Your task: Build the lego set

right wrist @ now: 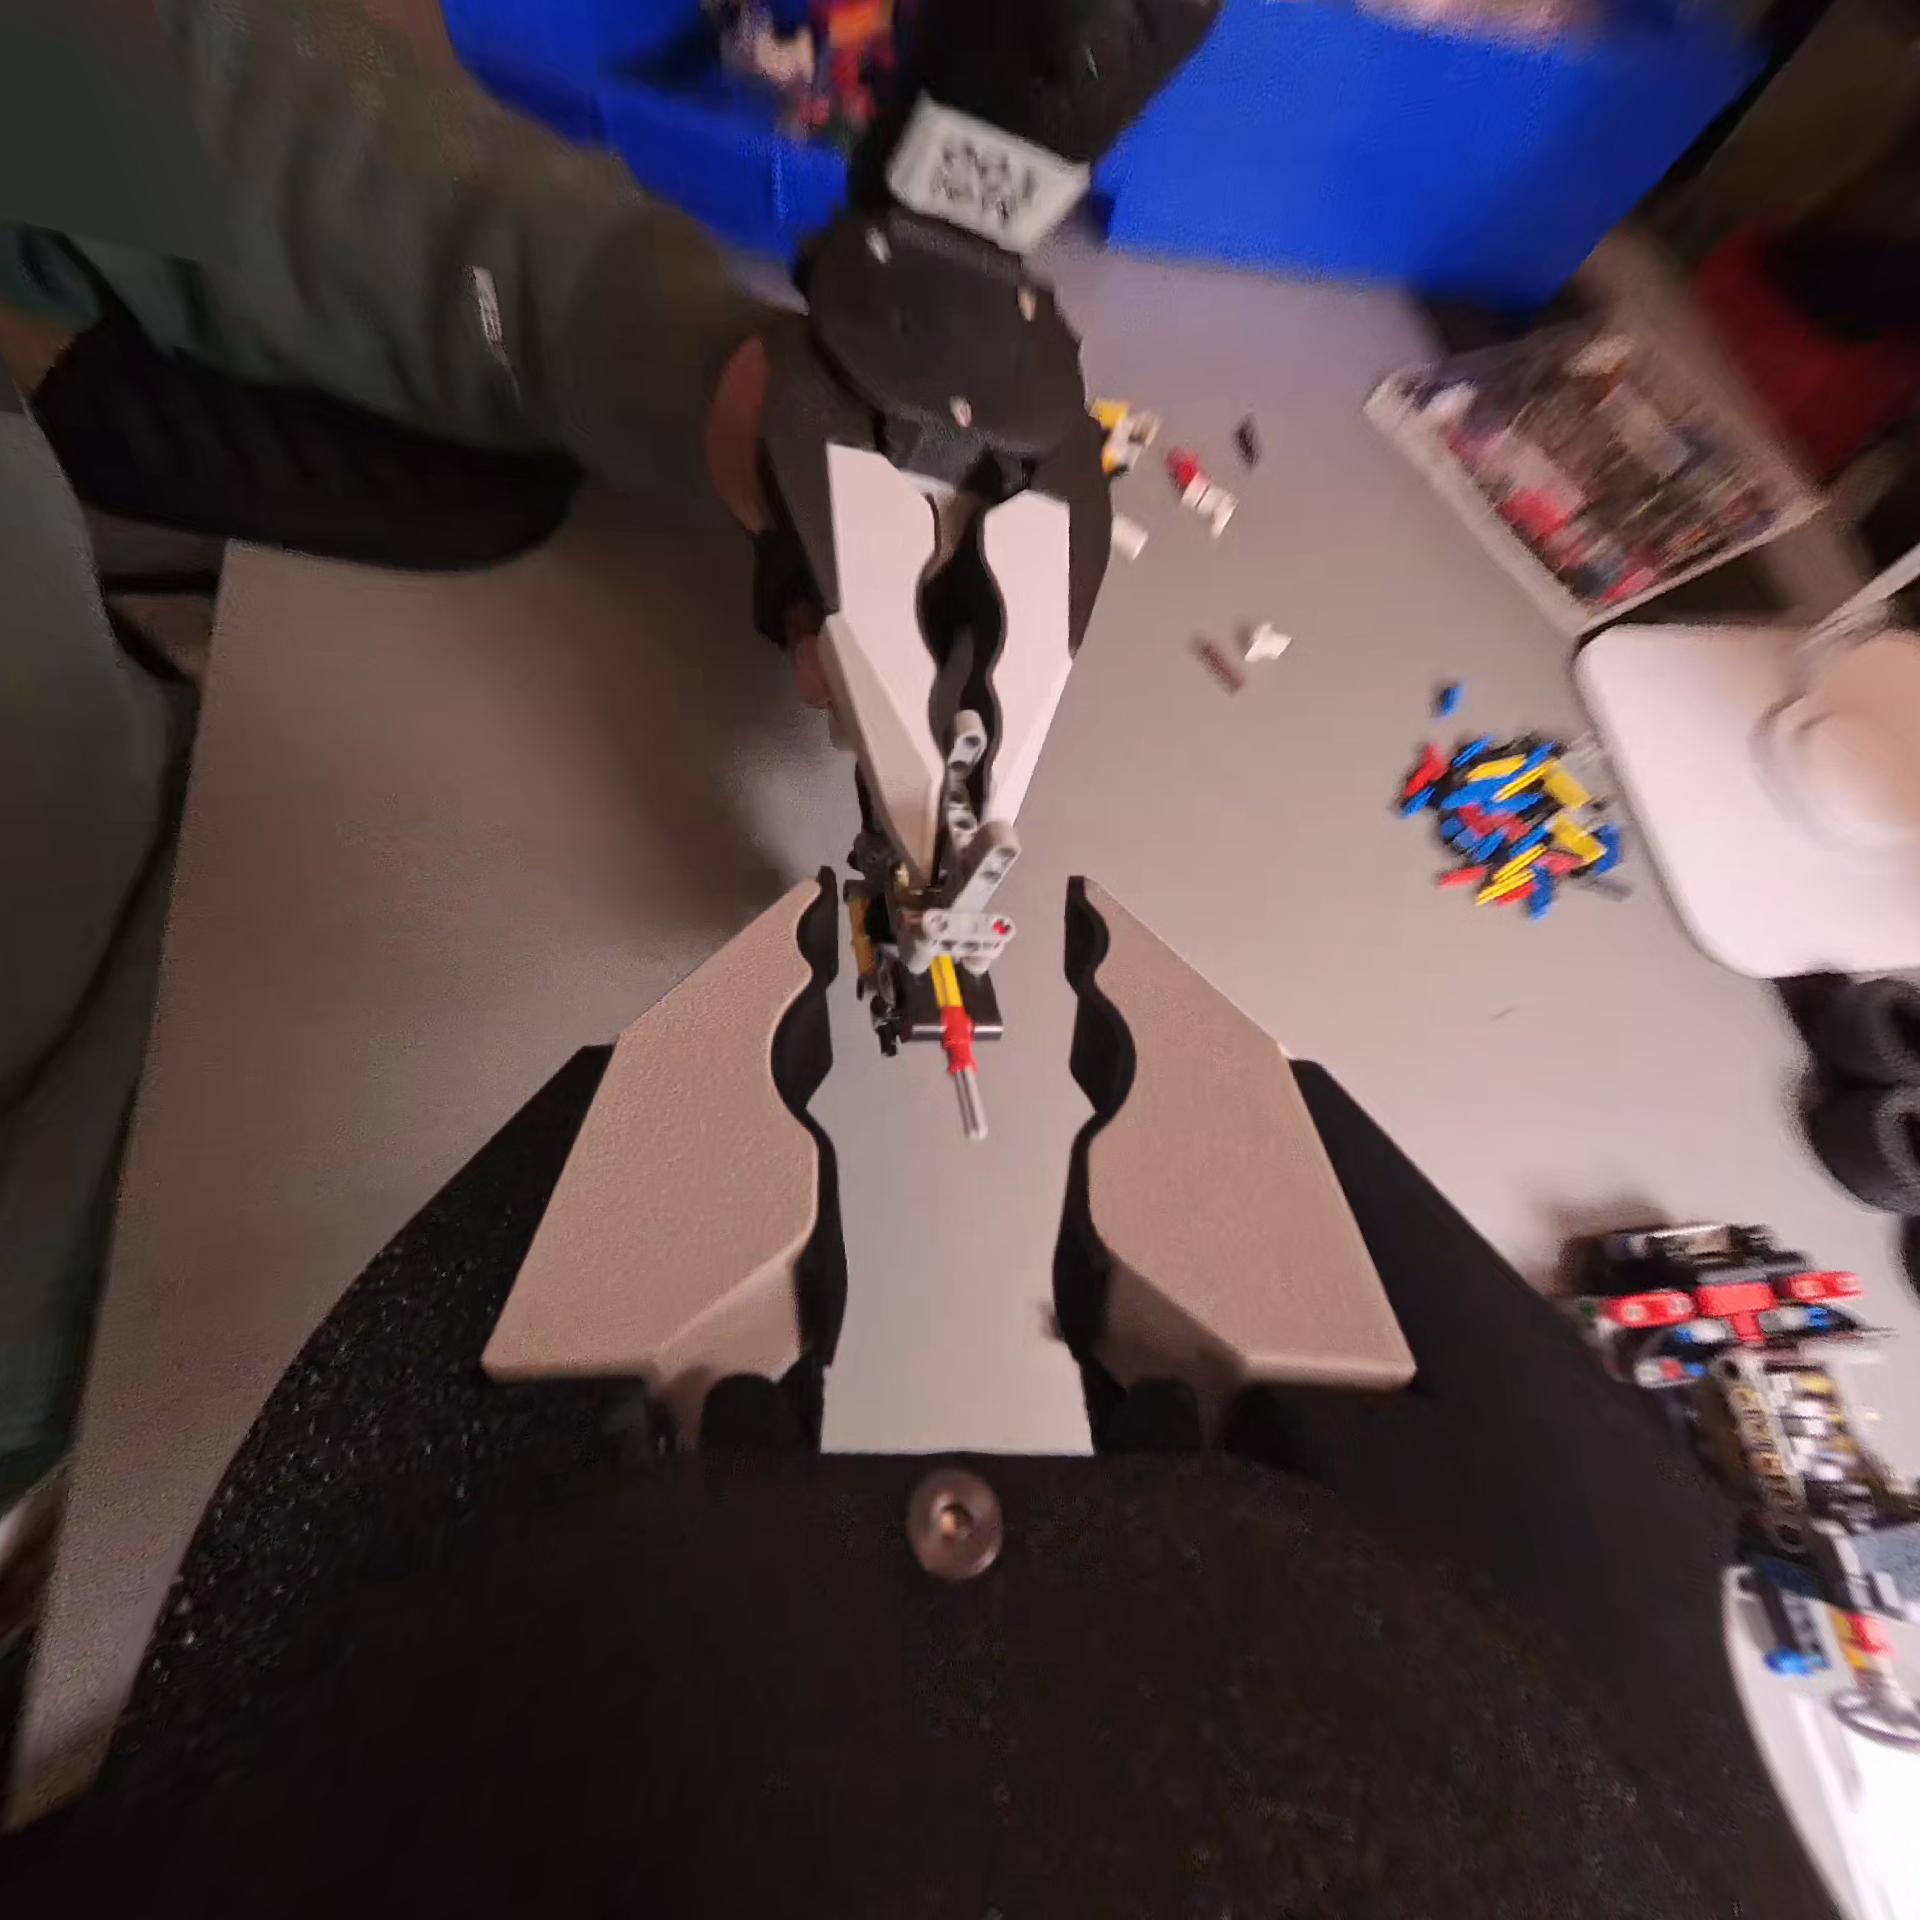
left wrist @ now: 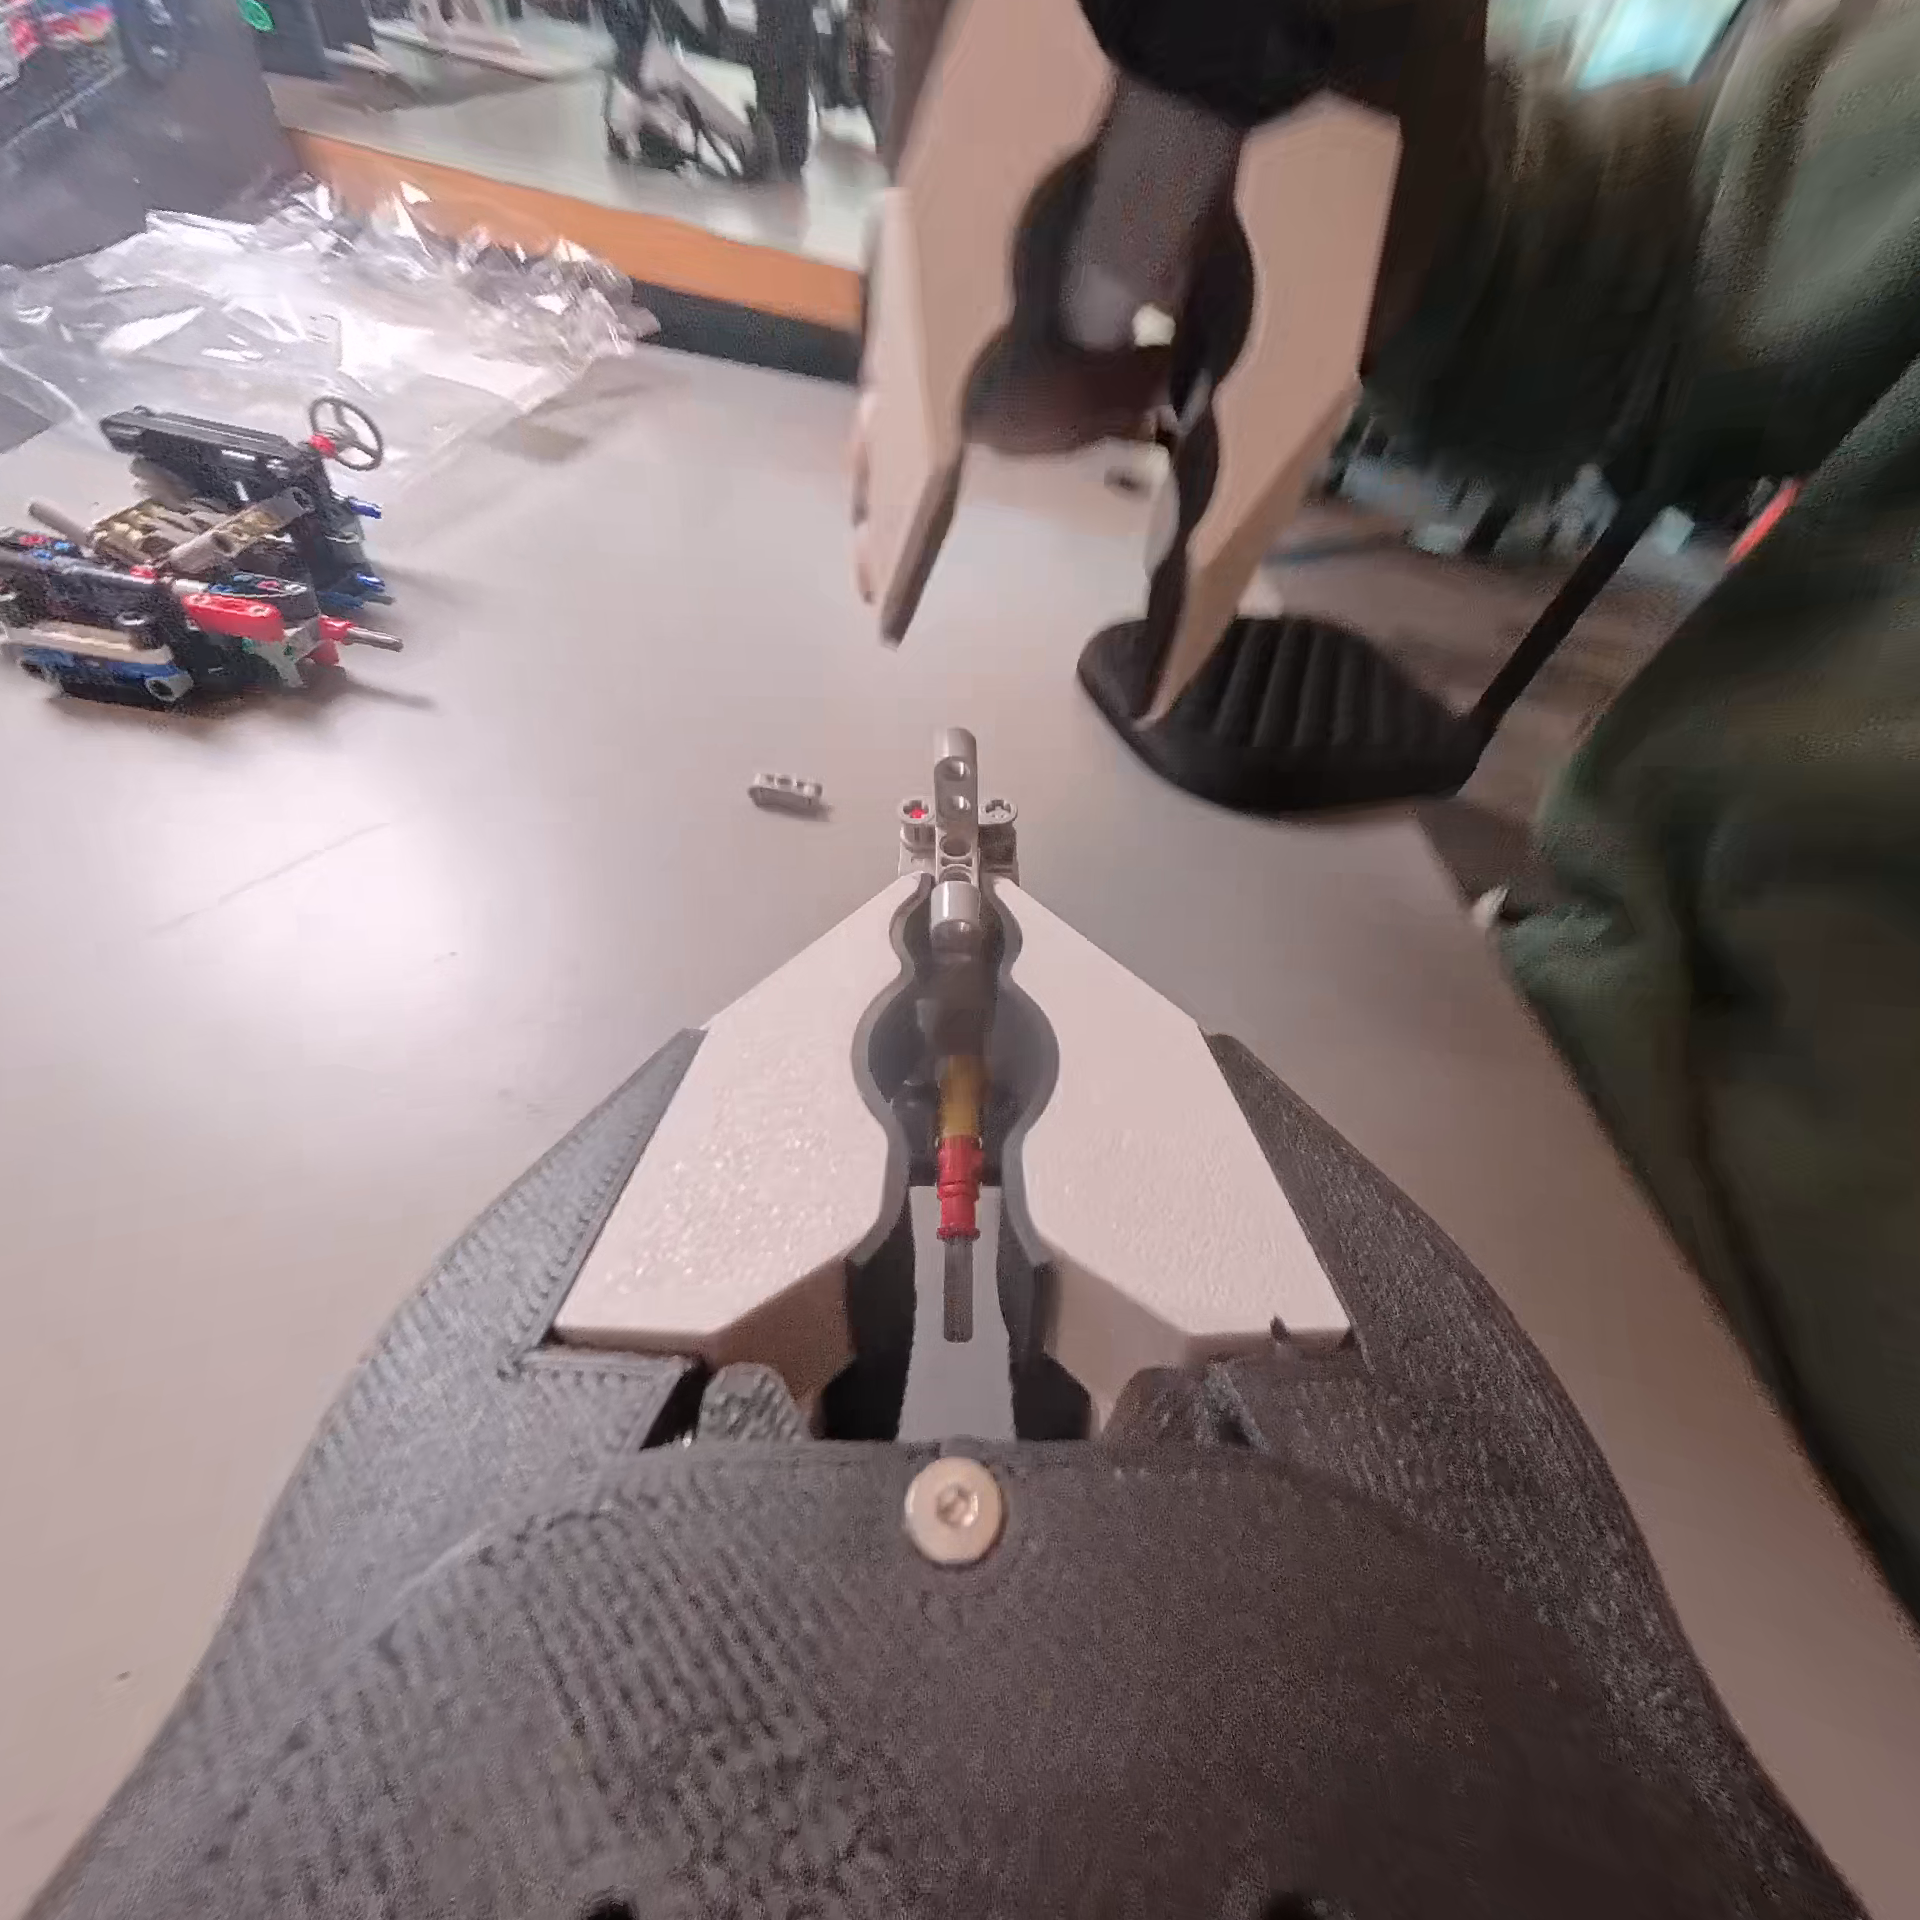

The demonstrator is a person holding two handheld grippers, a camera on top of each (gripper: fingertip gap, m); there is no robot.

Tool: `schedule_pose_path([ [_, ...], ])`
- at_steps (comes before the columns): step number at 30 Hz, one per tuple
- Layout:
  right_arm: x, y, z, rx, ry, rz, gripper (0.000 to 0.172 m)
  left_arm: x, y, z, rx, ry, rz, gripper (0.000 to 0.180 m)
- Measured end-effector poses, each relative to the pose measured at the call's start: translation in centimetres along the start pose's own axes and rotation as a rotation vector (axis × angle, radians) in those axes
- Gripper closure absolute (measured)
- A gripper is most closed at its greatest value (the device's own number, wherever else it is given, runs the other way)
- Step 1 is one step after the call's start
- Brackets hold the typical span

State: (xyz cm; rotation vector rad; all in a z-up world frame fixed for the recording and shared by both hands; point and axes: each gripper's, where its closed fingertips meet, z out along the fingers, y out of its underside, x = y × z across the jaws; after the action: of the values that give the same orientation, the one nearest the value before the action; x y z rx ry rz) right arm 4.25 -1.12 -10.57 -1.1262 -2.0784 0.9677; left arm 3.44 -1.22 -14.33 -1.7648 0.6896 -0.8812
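My left gripper (left wrist: 956,883) is shut on a small brick assembly (left wrist: 956,805) of grey holed beams, with a yellow axle and red bush running back between the fingers. It also shows in the right wrist view (right wrist: 961,925), where the left gripper (right wrist: 920,857) comes in from the far side, low over the grey table (right wrist: 416,831). My right gripper (right wrist: 951,888) is open; its fingers (right wrist: 727,1039) stand on either side of the assembly without touching it. In the left wrist view the right gripper (left wrist: 1023,665) hangs above and beyond the assembly, blurred.
A loose grey beam (left wrist: 788,790) lies left of the assembly. A half-built vehicle model (left wrist: 197,561) and clear plastic bags (left wrist: 312,281) sit far left. A pile of coloured pieces (right wrist: 1507,821), scattered small parts (right wrist: 1205,499) and blue bins (right wrist: 1351,135) lie beyond. A person's green sleeve (left wrist: 1714,727) is at the right. There is about 5 centimetres between the tips of the two grippers.
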Motion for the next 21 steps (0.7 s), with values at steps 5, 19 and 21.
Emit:
schedule_pose_path([
  [5, -1.1, 0.5, -1.5, 0.115, 0.202, -0.250, 0.127, -0.6, -2.9, -2.6, 0.246, 0.200, -0.390, 0.175],
  [19, -2.8, -3.6, -2.1, 0.023, 0.133, -0.525, 0.123, 3.5, -4.3, -3.6, 0.306, 0.539, -0.497, 0.175],
  [21, -3.2, -2.9, -1.0, -0.004, 0.087, -0.535, 0.123, 4.1, -4.2, -3.4, 0.289, 0.567, -0.489, 0.175],
])
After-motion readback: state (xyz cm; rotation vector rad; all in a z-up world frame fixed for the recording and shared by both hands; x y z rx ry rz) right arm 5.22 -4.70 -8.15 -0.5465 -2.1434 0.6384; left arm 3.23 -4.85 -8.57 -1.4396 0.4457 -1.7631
